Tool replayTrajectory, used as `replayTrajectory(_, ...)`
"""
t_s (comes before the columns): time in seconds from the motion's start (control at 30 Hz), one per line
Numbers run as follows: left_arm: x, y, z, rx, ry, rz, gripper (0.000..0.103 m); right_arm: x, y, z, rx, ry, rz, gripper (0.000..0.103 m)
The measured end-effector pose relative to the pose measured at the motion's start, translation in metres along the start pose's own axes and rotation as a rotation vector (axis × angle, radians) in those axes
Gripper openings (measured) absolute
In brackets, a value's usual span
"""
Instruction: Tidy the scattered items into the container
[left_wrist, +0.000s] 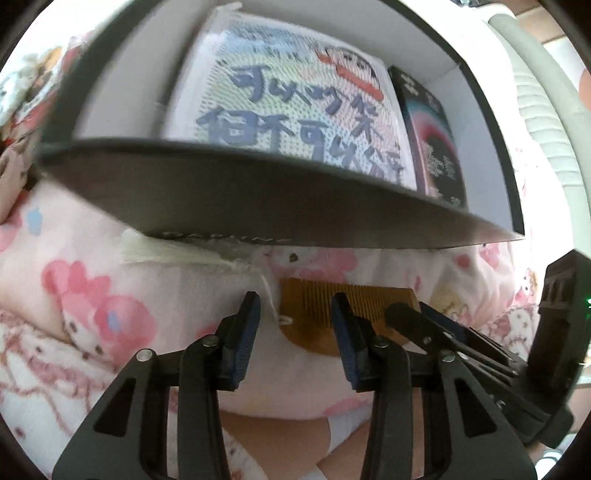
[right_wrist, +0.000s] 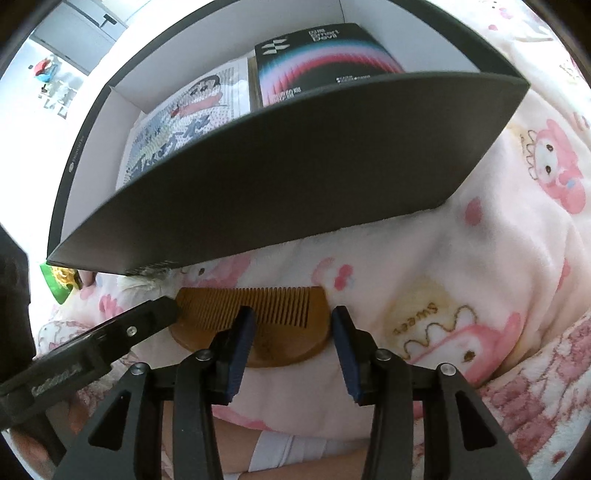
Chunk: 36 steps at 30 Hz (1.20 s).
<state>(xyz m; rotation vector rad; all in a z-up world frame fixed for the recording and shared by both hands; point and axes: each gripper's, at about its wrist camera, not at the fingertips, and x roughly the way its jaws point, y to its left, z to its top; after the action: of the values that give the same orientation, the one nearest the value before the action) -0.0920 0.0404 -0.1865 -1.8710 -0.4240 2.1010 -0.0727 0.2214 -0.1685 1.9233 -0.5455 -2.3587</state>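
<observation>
Both grippers hover over a wooden comb (right_wrist: 258, 321) that lies flat on a soft pink cartoon-print blanket (right_wrist: 480, 258), just in front of the near wall of the dark container (right_wrist: 295, 177). Right gripper (right_wrist: 291, 328) has its jaws parted with nothing pressed between the pads: one finger sits over the comb's spine and the other hangs past its end, so it straddles only part of it. Left gripper (left_wrist: 295, 317) is likewise open and empty, poised at the comb's other end beside a white tassel (left_wrist: 177, 251) whose strands run under the container's edge. The likely trouble is the blanket — plush and yielding, it may let the thin comb sink or tilt as the fingers close, so they pinch fabric or skid off the smooth spine. With two grippers crowding one small comb, their fingers could also knock together. And the tassel may snag under the container on the lift, dragging the comb loose. Inside the container already lie a printed cartoon pad (left_wrist: 288, 110) and a black box (right_wrist: 325, 62).
</observation>
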Motion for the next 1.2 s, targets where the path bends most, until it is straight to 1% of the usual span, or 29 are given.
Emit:
replayTrajectory(0.07,0.009,-0.007,0.000,0.011,0.020,-0.012,0.040,0.004,0.001,0.001,0.006,0.008,0.006,0.040)
replayTrajectory(0.13,0.003,-0.004,0.001,0.007,0.021,-0.011,0.039,0.005,0.004,0.001,-0.003,0.012,0.011,0.042)
replayTrajectory(0.23,-0.009,-0.006,-0.007,0.006,0.035,-0.054,0.039,0.000,0.008,0.000,-0.014,-0.009,0.006,0.044)
replayTrajectory(0.27,-0.013,-0.006,-0.011,0.008,0.036,-0.064,0.040,-0.006,0.008,-0.006,-0.012,-0.019,0.007,0.044)
replayTrajectory(0.33,-0.018,-0.004,-0.019,0.015,0.047,-0.073,0.040,-0.011,0.009,-0.009,-0.014,-0.031,0.010,0.044)
replayTrajectory(0.4,-0.015,0.006,-0.019,0.002,0.051,-0.068,0.040,-0.009,0.012,-0.011,-0.029,-0.023,0.013,0.044)
replayTrajectory(0.5,-0.013,0.018,-0.020,-0.046,0.070,-0.075,0.040,0.003,0.012,-0.012,-0.028,0.018,0.011,0.044)
replayTrajectory(0.6,-0.011,0.015,-0.025,-0.024,0.061,-0.045,0.039,0.004,0.017,-0.012,-0.045,0.020,0.001,0.045)
replayTrajectory(0.67,-0.020,0.014,-0.025,-0.011,0.044,-0.038,0.039,0.000,0.021,-0.014,-0.063,0.008,-0.009,0.045)
replayTrajectory(0.77,-0.042,0.011,-0.026,-0.001,0.010,-0.075,0.039,-0.014,0.025,-0.016,-0.072,-0.035,-0.003,0.045)
replayTrajectory(0.87,-0.073,0.009,-0.022,0.025,-0.034,-0.091,0.039,-0.039,0.032,-0.017,-0.093,-0.093,0.016,0.045)
replayTrajectory(0.93,-0.084,-0.003,-0.018,0.051,-0.080,-0.095,0.039,-0.059,0.039,-0.016,-0.117,-0.142,0.023,0.045)
replayTrajectory(0.97,-0.084,-0.010,-0.018,0.059,-0.097,-0.096,0.039,-0.069,0.049,-0.020,-0.126,-0.167,0.027,0.045)
replayTrajectory(1.0,-0.096,-0.015,-0.013,0.075,-0.125,-0.096,0.039,-0.076,0.053,-0.012,-0.133,-0.186,0.033,0.045)
replayTrajectory(1.03,-0.092,-0.028,-0.008,0.085,-0.147,-0.094,0.039,-0.090,0.042,-0.008,-0.142,-0.201,0.044,0.045)
replayTrajectory(1.07,-0.087,-0.042,-0.002,0.093,-0.169,-0.092,0.039,-0.104,0.041,-0.001,-0.156,-0.220,0.058,0.045)
replayTrajectory(1.1,-0.090,-0.046,0.005,0.102,-0.189,-0.088,0.039,-0.115,0.042,0.008,-0.170,-0.232,0.066,0.045)
replayTrajectory(1.13,-0.098,-0.046,0.015,0.106,-0.204,-0.085,0.039,-0.121,0.044,0.016,-0.190,-0.246,0.071,0.045)
replayTrajectory(1.17,-0.101,-0.048,0.024,0.104,-0.212,-0.083,0.039,-0.127,0.049,0.029,-0.222,-0.262,0.072,0.045)
replayTrajectory(1.2,-0.097,-0.055,0.033,0.104,-0.223,-0.081,0.039,-0.124,0.053,0.038,-0.239,-0.266,0.072,0.045)
